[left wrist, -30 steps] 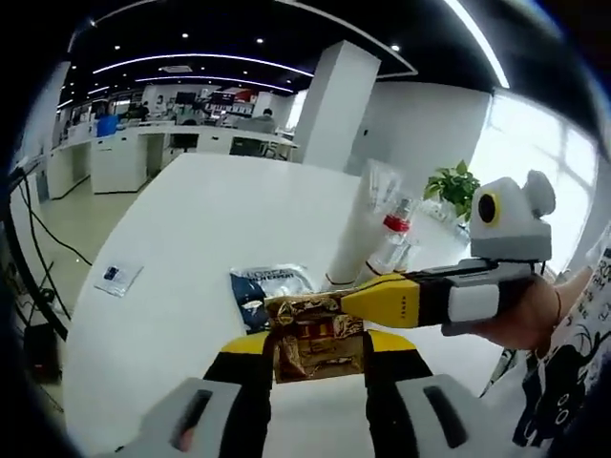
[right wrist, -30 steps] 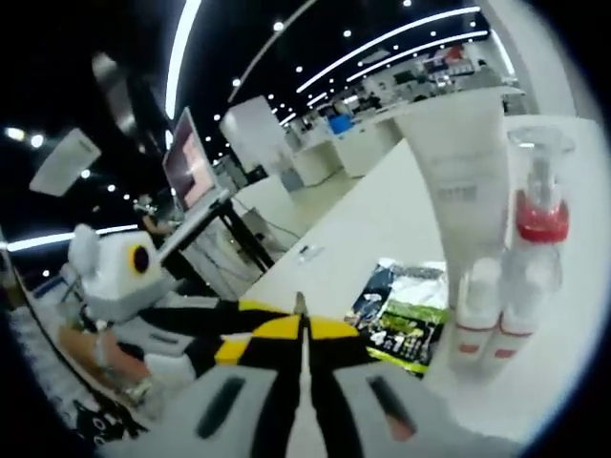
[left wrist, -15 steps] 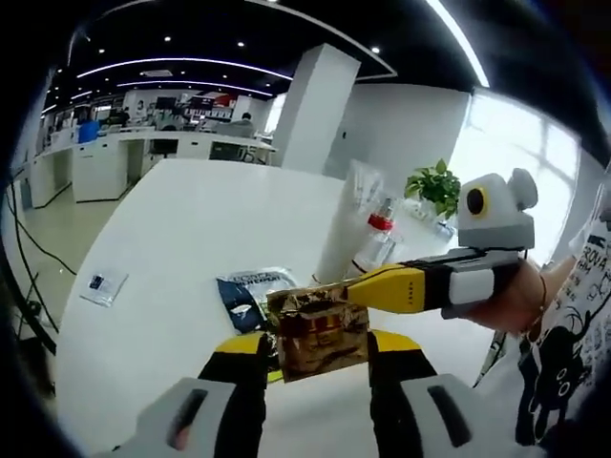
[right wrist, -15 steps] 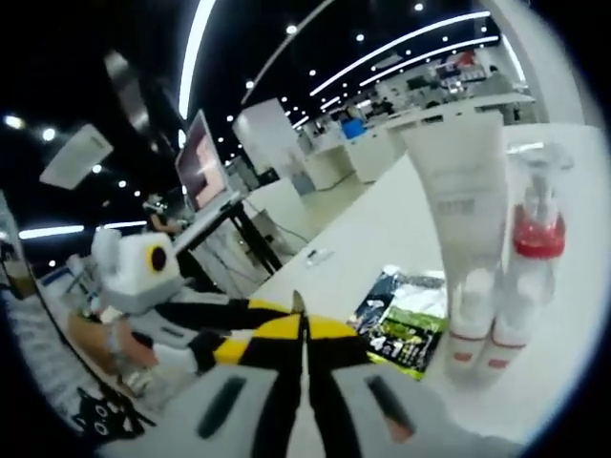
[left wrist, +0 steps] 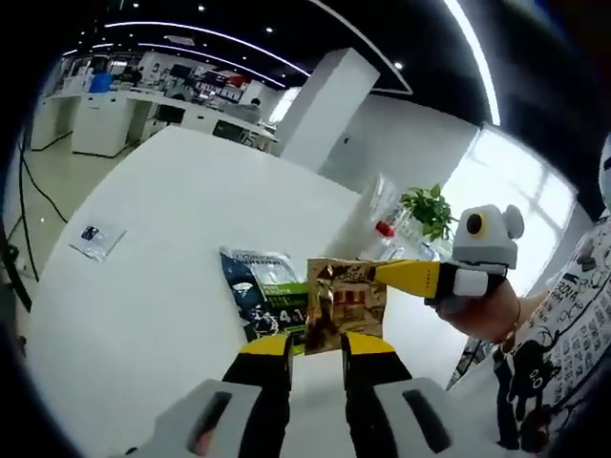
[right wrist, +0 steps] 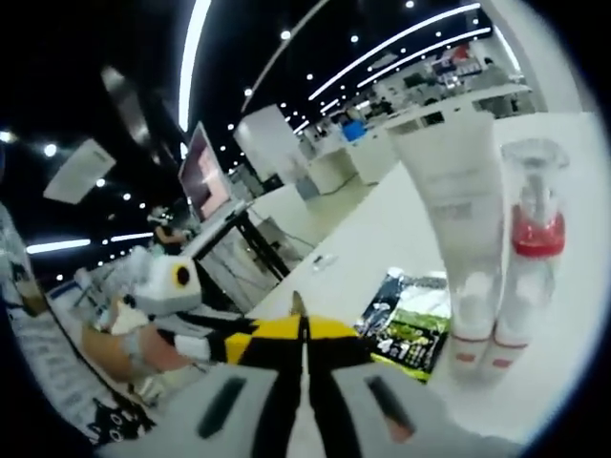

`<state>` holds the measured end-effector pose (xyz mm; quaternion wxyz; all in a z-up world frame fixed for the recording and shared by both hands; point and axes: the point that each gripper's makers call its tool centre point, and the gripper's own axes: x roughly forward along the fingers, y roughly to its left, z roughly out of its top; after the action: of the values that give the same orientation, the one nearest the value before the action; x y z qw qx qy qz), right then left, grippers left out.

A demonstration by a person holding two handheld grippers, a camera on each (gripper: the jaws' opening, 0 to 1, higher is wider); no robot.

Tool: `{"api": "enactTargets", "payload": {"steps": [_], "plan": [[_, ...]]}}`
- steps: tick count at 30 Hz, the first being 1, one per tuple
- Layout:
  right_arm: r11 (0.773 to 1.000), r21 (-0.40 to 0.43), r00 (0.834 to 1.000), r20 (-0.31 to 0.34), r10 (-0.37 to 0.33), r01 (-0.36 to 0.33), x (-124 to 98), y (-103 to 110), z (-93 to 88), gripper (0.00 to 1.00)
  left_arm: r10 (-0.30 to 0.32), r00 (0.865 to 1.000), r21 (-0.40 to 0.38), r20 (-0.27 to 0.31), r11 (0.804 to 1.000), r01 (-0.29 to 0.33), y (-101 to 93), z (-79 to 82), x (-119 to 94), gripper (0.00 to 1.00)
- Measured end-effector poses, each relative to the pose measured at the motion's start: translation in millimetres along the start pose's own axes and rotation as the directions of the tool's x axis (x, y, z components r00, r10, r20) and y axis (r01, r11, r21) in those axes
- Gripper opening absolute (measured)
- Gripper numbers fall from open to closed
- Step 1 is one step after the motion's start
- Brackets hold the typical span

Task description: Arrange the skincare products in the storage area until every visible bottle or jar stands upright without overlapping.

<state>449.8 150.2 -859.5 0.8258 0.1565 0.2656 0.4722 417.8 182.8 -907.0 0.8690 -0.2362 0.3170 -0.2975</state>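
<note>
Between the jaws of the left gripper (left wrist: 315,345), in the left gripper view, a glossy gold-brown foil sachet (left wrist: 346,302) stands pinched by its lower edge; the right gripper (left wrist: 382,274), jaws pressed together, nips its upper right corner. Thin, limp and slick, it will likely buckle or slip unless held by a sealed edge, and it should weigh almost nothing. A dark blue and green flat sachet (left wrist: 266,298) lies on the white round table (left wrist: 143,277) just behind.

From the right gripper view, the right gripper (right wrist: 303,329) has its jaws clenched, a foil sliver poking up between the tips. A tall white squeeze tube (right wrist: 456,229) stands cap-down beside a clear pump bottle with a red collar (right wrist: 528,243), both upright and close together; I cannot tell whether they touch. Contents of the bottle are unclear. Tube soft, bottle rigid and tippy: grip low on the bodies.
</note>
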Motion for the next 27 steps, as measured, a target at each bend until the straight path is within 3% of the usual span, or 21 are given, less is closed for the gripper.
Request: {"api": "enactTargets", "payload": {"steps": [1, 3, 5, 8, 13, 16, 22, 24, 27], "plan": [[1.000, -0.007, 1.000, 0.000, -0.002, 0.002, 0.8, 0.2, -0.1, 0.00, 0.000, 1.000, -0.009, 0.000, 1.000, 0.000, 0.1, -0.3, -0.5, 0.13], [1.000, -0.018, 1.000, -0.004, -0.012, 0.012, 2.4, -0.7, -0.8, 0.00, 0.059, 0.998, 0.009, 0.003, 0.998, -0.059, 9.8, -0.9, -2.7, 0.04], [0.999, -0.032, 1.000, -0.011, -0.020, 0.020, 5.0, -0.4, -2.4, 0.00, 0.038, 0.999, -0.003, 0.004, 0.999, -0.038, 6.4, -1.1, -4.0, 0.02], [0.998, -0.062, 0.999, -0.022, -0.033, 0.032, 10.5, 0.6, -4.1, 0.00, 0.076, 0.997, 0.037, 0.017, 0.996, -0.077, 11.1, 0.6, -6.9, 0.01], [0.971, -0.223, 0.995, -0.040, -0.097, 0.085, 25.7, -2.9, -6.3, 0.00, 0.136, 0.990, 0.026, 0.028, 0.990, -0.137, 22.2, 5.7, -12.5, 0.00], [0.960, -0.265, 0.992, -0.060, -0.111, 0.092, 37.6, -3.9, -8.0, 0.00, 0.174, 0.984, 0.007, 0.036, 0.985, -0.174, 31.4, 9.3, -16.2, 0.00], [0.956, -0.283, 0.988, -0.110, -0.112, 0.077, 57.7, -6.2, -11.1, 0.00, 0.256, 0.964, -0.046, 0.068, 0.966, -0.254, 52.7, 17.9, -23.6, 0.00], [0.948, -0.310, 0.985, -0.129, -0.116, 0.071, 64.1, -7.2, -14.1, 0.00, 0.273, 0.960, -0.044, 0.059, 0.962, -0.271, 56.4, 16.7, -25.0, 0.00], [0.954, -0.294, 0.981, -0.158, -0.117, 0.066, 73.1, -9.5, -17.4, 0.00, 0.298, 0.953, -0.043, 0.049, 0.954, -0.296, 62.4, 14.7, -26.2, 0.01]]}}
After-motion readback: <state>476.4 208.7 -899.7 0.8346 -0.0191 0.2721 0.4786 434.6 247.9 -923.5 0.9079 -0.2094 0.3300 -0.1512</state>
